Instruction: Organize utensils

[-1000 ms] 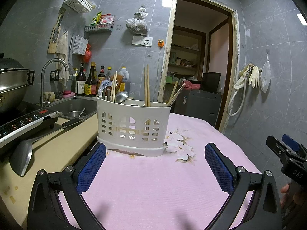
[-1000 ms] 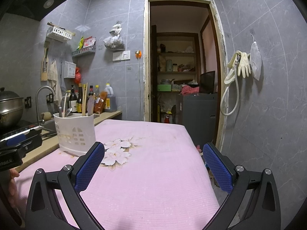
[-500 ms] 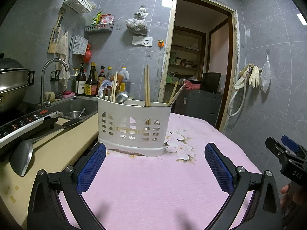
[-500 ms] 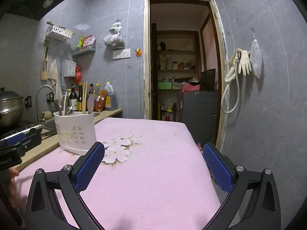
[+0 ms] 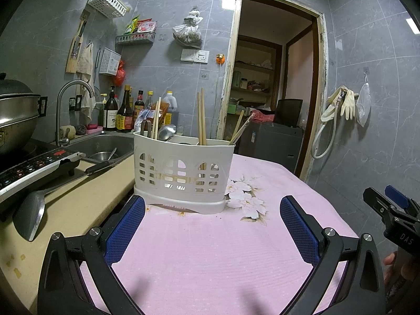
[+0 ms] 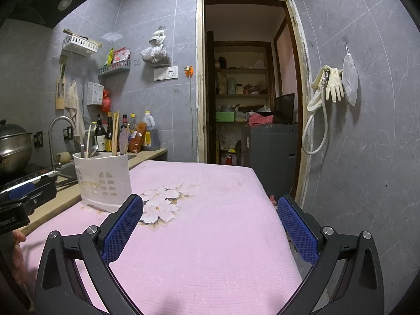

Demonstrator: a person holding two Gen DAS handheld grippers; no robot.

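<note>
A: Where is the caddy?

B: It stands in the middle of the left view, on the pink cloth, right by the counter. In the right view it sits at the middle left.

A: What is in it?

B: Chopsticks stand up in the middle part. More chopsticks lean at the right end. A spoon pokes out at the left end. They seem sorted into parts, so each kind has a home.

A: What is the left gripper doing?

B: It hovers low at the bottom of the frame, aimed at the caddy. Its jaws are spread wide and hold nothing.

A: And the right gripper?

B: It is wide apart too, and empty. It points at bare cloth, off to the side of the caddy.

A: Is anything left to put away?

B: Maybe. A spatula lies on the counter at the lower left. It looks too big for the caddy, though.
</note>
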